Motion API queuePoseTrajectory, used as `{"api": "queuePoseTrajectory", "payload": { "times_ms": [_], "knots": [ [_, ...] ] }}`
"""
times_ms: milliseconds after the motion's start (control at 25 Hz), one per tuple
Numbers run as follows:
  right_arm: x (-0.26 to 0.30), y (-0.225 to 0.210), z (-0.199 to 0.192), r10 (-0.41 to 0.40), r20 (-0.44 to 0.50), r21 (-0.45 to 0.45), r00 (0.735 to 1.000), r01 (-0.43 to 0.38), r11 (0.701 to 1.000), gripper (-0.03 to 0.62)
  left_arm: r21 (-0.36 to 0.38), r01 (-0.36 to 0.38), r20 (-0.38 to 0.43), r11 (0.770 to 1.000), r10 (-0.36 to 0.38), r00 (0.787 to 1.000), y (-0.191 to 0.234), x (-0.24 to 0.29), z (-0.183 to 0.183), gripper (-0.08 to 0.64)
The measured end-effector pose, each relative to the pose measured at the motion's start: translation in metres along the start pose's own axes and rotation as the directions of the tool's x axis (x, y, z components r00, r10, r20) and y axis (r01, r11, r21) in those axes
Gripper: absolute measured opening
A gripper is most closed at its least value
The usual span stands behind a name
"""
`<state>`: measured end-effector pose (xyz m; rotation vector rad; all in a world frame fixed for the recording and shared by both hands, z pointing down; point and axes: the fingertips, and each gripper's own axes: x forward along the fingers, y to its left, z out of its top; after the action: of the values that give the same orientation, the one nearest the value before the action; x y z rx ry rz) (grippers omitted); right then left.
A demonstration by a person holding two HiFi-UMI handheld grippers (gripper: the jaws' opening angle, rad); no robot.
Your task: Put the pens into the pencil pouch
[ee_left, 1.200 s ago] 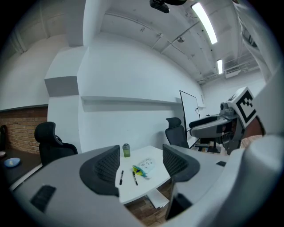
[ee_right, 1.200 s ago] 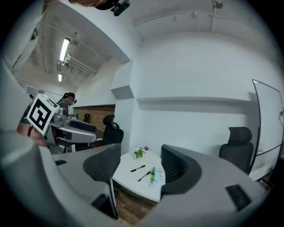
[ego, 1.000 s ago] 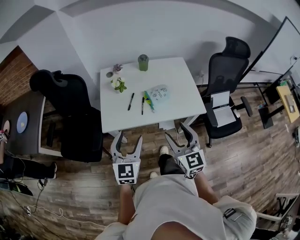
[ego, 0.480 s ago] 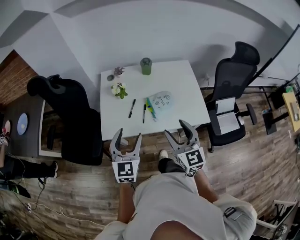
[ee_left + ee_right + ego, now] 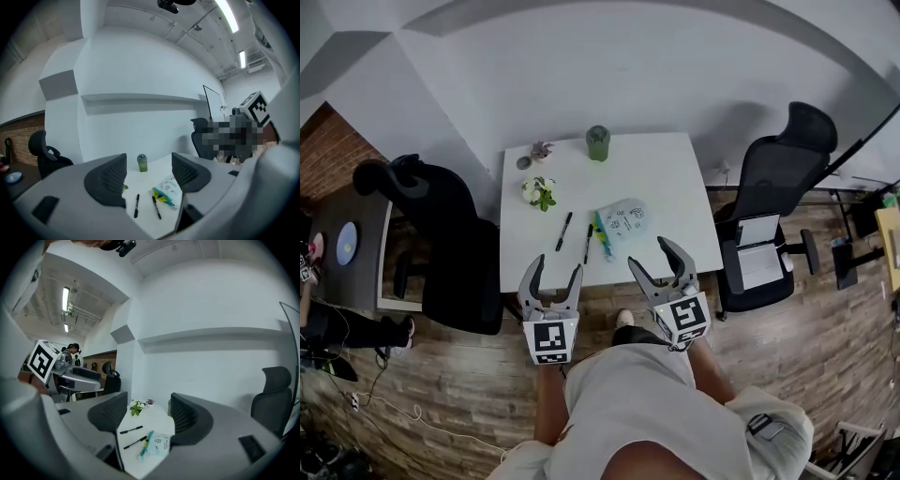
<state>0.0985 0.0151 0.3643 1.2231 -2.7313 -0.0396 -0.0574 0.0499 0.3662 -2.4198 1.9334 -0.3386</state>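
The person is standing back from the white table [image 5: 666, 178], holding the left gripper [image 5: 556, 267] and the right gripper [image 5: 651, 253] over the floor just short of its near edge. Both pairs of jaws are standing spread apart with nothing between them. The main risk from here, as I judge it, is sitting in the pick itself: the first pen [image 5: 563, 231] and the second pen [image 5: 588, 242] are lying flat on a smooth top, so jaws closing slightly off line are likely to be rolling a pen away or flicking it toward the edge instead of gripping it. The pouch [image 5: 623, 216] is looking soft and light, so a pen being pushed in by one gripper, while the other is not pinning the pouch or holding its mouth open, could be shoving it across the table. An arm reaching in could also be knocking the plant [image 5: 540, 191] just behind the first pen. Both pens are showing black and slim, lying side by side but apart near the middle of the table, the second just beside the pouch. The pouch is lying slack, pale and printed, with a green and yellow strip [image 5: 601, 230] along the side facing the pens; whether that is a zip edge or another pen I cannot tell.
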Motion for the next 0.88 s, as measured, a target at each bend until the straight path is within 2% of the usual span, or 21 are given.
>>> {"api": "queuePoseTrajectory", "payload": {
  "times_ms": [440,880],
  "knots": [
    [0.038,-0.047,-0.004,0.068,0.007,0.004,0.998,-0.068,0.998,0.282,0.009,-0.058,-0.025,0.998,0.058,0.998,-0.003,0.051,0.009,0.298],
    [0.071,-0.072,-0.011,0.084,0.004,0.031,0.996,-0.084,0.996,0.288,0.017,-0.059,-0.061,0.998,0.06,0.996,0.002,0.089,0.004,0.298]
  ]
}}
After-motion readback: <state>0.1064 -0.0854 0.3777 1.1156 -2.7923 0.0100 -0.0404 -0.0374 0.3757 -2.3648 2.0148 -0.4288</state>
